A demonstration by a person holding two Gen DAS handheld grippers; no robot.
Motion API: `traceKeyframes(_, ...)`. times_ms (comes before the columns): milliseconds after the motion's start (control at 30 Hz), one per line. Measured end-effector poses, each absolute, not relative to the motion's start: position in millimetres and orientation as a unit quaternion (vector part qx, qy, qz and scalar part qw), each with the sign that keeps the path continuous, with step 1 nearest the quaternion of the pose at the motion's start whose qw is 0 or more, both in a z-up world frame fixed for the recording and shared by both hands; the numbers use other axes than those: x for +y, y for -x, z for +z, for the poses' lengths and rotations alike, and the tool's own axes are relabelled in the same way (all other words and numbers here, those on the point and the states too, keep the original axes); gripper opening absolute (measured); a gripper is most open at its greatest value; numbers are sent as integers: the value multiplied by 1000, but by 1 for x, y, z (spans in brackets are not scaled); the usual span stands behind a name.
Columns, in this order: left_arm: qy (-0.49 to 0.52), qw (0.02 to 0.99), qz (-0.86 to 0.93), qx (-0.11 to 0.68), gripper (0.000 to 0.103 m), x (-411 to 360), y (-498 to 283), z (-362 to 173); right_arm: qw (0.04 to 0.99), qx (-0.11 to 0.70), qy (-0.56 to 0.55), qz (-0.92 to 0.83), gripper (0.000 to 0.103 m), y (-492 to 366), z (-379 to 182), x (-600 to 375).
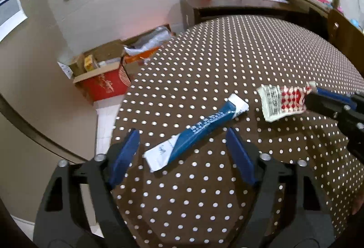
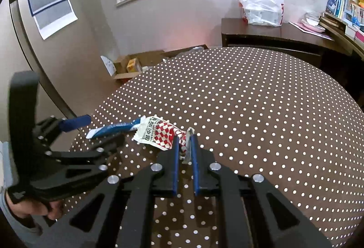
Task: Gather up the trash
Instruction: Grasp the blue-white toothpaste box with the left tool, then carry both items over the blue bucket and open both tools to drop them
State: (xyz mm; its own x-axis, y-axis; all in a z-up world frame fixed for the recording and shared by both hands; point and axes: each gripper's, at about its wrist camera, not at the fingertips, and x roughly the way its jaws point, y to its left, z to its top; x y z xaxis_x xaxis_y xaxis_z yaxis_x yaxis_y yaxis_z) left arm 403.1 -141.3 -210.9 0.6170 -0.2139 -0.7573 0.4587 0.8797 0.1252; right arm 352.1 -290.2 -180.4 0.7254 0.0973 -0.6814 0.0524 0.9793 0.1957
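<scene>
— Right gripper (image 2: 184,137)?
— Its fingers pinch the checkered wrapper (image 2: 159,134) over the counter (image 2: 250,100).
— Left gripper (image 1: 182,136)?
— Fingers spread, the blue wrapper (image 1: 195,132) lying between them, untouched.

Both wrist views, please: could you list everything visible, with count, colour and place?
Dotted tablecloth: one, brown with white dots, covering the table.
Blue-and-white sachet: one, flat on the cloth between the left fingers.
Red-checked white wrapper: one, crumpled, pinched at one end.
White plastic bag: one, on the dark wooden desk.
Red cardboard box: one, on the floor, filled.
Left hand-held gripper: one, black and blue, open.
Right hand-held gripper: one, shut on the wrapper.
</scene>
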Motion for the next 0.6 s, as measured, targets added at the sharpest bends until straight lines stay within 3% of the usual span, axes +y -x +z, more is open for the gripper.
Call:
traceKeyframes(67,-152,882,-202,398,59,-143,-405,-210,923,370,-108,13,10,-352,-180,-290)
traceKeyframes(133,-138,874,-224,408,30,-144,-407,-209,923,368,-112,14,10,-350,-180,-290)
traceKeyframes(200,-130,868,-241,415,17,-145,-404,-208,924,365,-113,13,10,-349,-178,-289)
traceKeyframes(600,-52,889,-208,405,10,-100,-376,-184,932,341,-114,44,10,-328,-149,-253)
